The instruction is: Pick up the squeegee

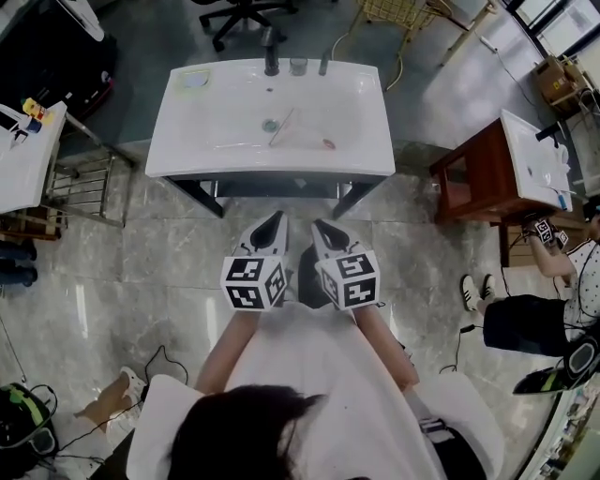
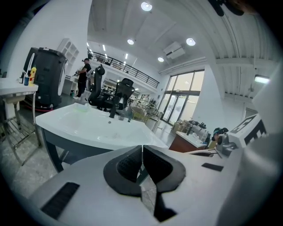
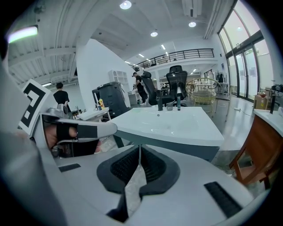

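Sink (image 1: pixel 187 112): white basin top on a dark frame, top centre of head view. Faucet (image 1: pixel 271 58) and clear cup (image 1: pixel 298 67) at the far rim, greenish patch (image 1: pixel 195 80) in the far-left corner.
Squeegee (image 1: pixel 281 127): lies flat in the sink bowl, just beside the drain (image 1: pixel 270 125). Thin and pale, detail too small to read. A small reddish item (image 1: pixel 328 143) lies to its right. Nothing touches the squeegee.
Left gripper (image 1: pixel 278 218): jaws together, pads meeting at the tips, nothing between them. Held over the floor (image 1: pixel 141 253), short of the sink's near edge, nose aimed at the sink.
Right gripper (image 1: pixel 317 226): jaws together too, nothing clamped. Just beside the left gripper, same heading, tilted down a bit.
Gap to target: both grippers well apart from the squeegee, with the sink's near rim between.
Marker cubes: left cube (image 1: pixel 255 281) and right cube (image 1: pixel 352 278), each behind its jaws.
Surroundings: office chair (image 1: pixel 239 14) beyond the sink; wooden cabinet (image 1: pixel 469 178) with a second white basin at right; another person (image 1: pixel 530 323) at the right edge.
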Available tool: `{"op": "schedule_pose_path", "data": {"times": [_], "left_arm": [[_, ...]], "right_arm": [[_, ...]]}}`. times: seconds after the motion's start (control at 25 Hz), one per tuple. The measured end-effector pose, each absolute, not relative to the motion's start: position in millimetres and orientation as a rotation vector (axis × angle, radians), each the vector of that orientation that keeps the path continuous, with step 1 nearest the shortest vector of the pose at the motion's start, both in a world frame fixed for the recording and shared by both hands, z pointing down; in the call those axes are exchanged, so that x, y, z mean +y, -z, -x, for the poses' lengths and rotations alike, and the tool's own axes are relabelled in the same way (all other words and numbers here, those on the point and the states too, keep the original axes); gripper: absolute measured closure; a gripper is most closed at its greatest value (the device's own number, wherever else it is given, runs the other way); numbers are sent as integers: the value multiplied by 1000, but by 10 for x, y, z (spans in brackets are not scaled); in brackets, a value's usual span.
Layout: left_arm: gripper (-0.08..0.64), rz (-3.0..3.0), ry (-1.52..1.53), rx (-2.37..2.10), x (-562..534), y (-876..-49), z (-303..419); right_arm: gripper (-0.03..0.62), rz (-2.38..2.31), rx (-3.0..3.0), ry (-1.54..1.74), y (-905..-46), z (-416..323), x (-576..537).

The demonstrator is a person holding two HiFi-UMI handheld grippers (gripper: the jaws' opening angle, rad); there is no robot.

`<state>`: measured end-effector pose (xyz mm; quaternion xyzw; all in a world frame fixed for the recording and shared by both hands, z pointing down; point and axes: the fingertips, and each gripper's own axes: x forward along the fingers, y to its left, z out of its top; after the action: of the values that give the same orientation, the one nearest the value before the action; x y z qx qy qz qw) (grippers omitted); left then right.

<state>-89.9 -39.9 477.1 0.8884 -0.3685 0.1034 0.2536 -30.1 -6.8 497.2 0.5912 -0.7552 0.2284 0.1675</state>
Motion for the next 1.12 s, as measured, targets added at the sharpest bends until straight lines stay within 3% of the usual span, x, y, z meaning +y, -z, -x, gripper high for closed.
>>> {"op": "schedule_pose_path", "data": {"times": [1.12], "left_arm": [[529,-2310,-350,-1119,-1809,-4979,-185]], "right_arm": [[563,-1495,-2256,-644,-5113,-677,-1693]]}}
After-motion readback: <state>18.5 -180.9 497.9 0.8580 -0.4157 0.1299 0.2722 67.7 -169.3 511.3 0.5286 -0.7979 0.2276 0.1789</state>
